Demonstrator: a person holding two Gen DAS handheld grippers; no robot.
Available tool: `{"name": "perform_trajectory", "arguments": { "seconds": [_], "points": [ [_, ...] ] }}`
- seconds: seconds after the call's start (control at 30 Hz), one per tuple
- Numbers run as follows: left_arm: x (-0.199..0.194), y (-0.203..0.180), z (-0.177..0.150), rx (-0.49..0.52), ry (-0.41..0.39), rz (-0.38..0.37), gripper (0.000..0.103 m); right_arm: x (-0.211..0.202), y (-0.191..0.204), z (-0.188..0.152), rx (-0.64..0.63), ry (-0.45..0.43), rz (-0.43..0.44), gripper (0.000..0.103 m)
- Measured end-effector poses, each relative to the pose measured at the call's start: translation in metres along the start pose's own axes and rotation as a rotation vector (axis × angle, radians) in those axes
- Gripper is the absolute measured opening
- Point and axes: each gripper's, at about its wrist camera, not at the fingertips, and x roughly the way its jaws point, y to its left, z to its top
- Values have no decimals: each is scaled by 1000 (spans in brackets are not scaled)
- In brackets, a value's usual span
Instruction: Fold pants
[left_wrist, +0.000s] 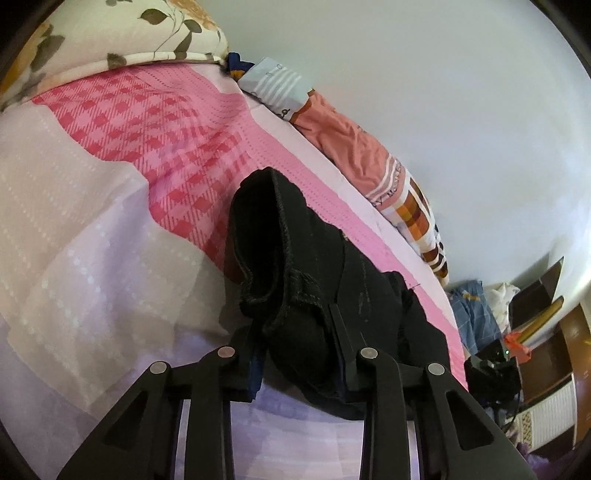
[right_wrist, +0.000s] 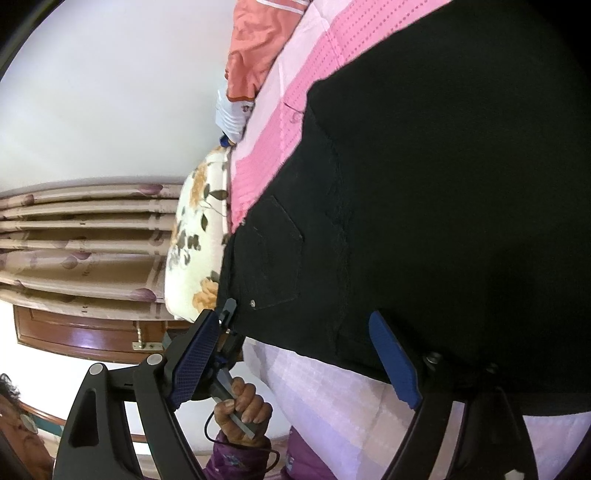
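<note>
The black pants (left_wrist: 295, 258) lie on the pink checked bedsheet (left_wrist: 147, 129). In the left wrist view a bunched, stitched edge of them stands up between the fingers of my left gripper (left_wrist: 295, 332), which is shut on that cloth. In the right wrist view the pants (right_wrist: 424, 184) spread flat with a back pocket showing. My right gripper (right_wrist: 293, 317) stands open at their near edge, its blue pads (right_wrist: 195, 354) wide apart and not pressing the cloth. The left gripper (right_wrist: 227, 314) shows there at the pants' corner, held by a person's hand (right_wrist: 243, 404).
A floral pillow (left_wrist: 110, 33) lies at the head of the bed. A pile of orange and striped clothes (left_wrist: 351, 147) runs along the wall side. Curtains (right_wrist: 74, 236) and a wooden frame (right_wrist: 92, 336) stand beyond the pillow. Clutter and wooden furniture (left_wrist: 569, 350) lie past the bed's end.
</note>
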Motion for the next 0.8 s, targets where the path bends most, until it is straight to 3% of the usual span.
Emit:
{"name": "perform_trajectory", "arguments": {
  "seconds": [0.17, 0.4, 0.6, 0.8],
  "points": [
    [-9, -19, 4, 36, -8, 9, 30, -19, 11, 2, -60, -75, 42, 81],
    [-16, -70, 17, 118, -20, -8, 30, -41, 7, 8, -42, -122, 103, 81],
    [-8, -143, 20, 241, -9, -63, 30, -79, -4, 18, -9, -204, 178, 82],
    [27, -231, -5, 388, 53, -156, 30, -126, -29, 27, 60, -289, 252, 84]
  ]
}}
